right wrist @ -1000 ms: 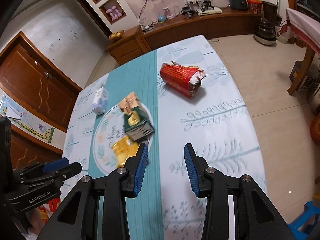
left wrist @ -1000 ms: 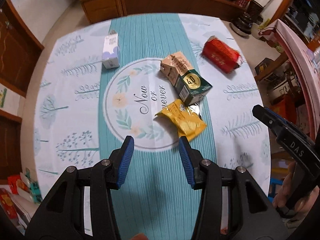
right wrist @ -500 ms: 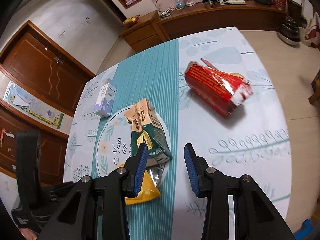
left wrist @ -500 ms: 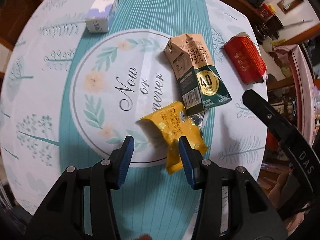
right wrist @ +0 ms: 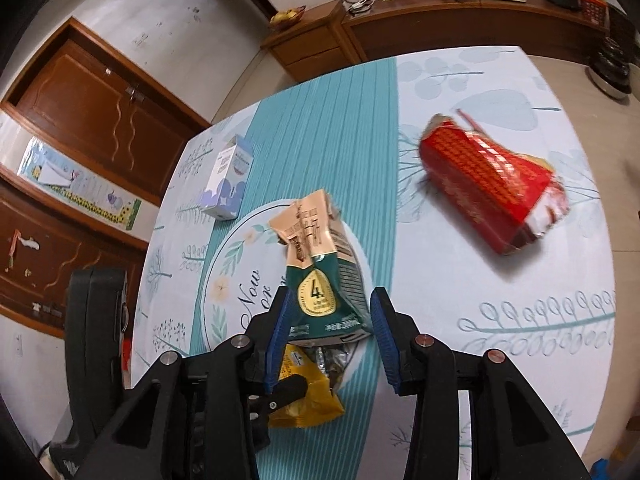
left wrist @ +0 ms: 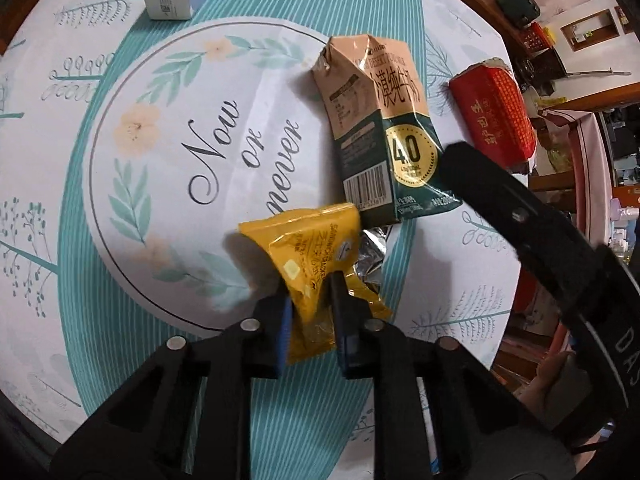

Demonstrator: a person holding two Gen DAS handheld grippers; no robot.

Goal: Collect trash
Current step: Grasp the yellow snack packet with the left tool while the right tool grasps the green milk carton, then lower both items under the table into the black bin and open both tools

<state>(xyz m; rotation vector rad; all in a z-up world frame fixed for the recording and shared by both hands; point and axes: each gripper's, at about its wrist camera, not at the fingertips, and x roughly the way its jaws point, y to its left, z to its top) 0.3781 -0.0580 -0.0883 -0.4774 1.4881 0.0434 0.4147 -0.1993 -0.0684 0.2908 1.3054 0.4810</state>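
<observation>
The yellow wrapper [left wrist: 316, 256] lies near the desk's [left wrist: 72, 272] middle, just below the green milk carton [left wrist: 384, 140] — the left gripper [left wrist: 310, 312] is closing on it, pads pressing. The right gripper [right wrist: 330, 328] is opening, straddling the carton's base without contact. The red pack [right wrist: 492, 188] lies apart on bare cloth, toward the desk's right edge.

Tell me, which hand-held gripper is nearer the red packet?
Right. The right hand-held gripper straddles the green carton beside the red packet; the left hand-held gripper, closing on the yellow wrapper, sits farther off.
</observation>
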